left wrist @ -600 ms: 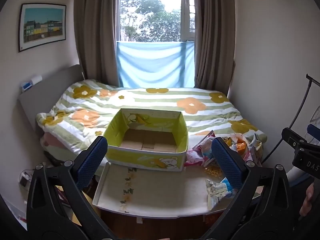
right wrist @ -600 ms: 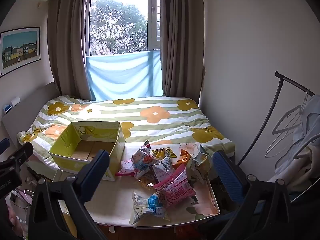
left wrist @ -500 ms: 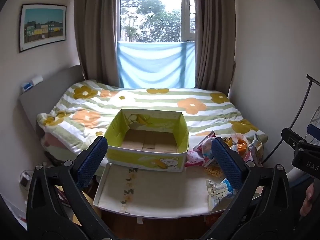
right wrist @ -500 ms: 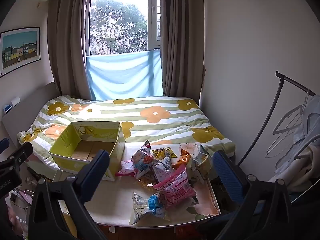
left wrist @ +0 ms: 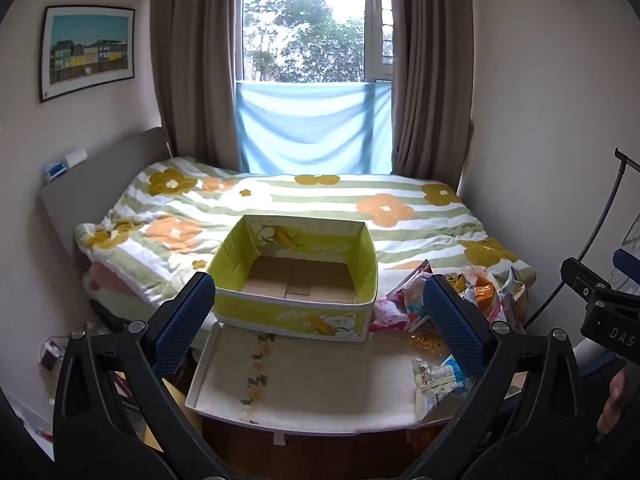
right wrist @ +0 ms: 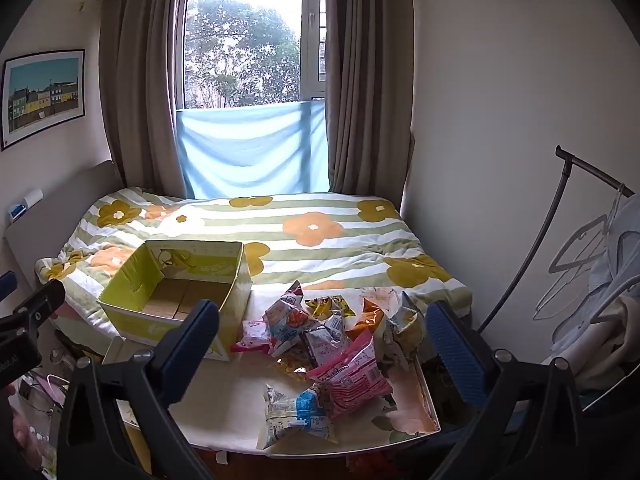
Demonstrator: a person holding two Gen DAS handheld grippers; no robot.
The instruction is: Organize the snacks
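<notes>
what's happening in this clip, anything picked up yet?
Nothing picked up yet. A person holds two grippers over a small table at the foot of a bed. The left gripper and right gripper are both wide open and empty. The yellow cardboard box on the table's left side holds no snacks. The snack packets lie piled on the right, with a blue-and-white packet nearest the front edge.

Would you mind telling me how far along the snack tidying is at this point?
Nothing looks done yet: the yellow box is empty, its cardboard floor bare. Nothing is in hand either; the left gripper and right gripper are both open and hold nothing. Left to do: the whole pile of snack packets lying on the tray table beside the box.
</notes>
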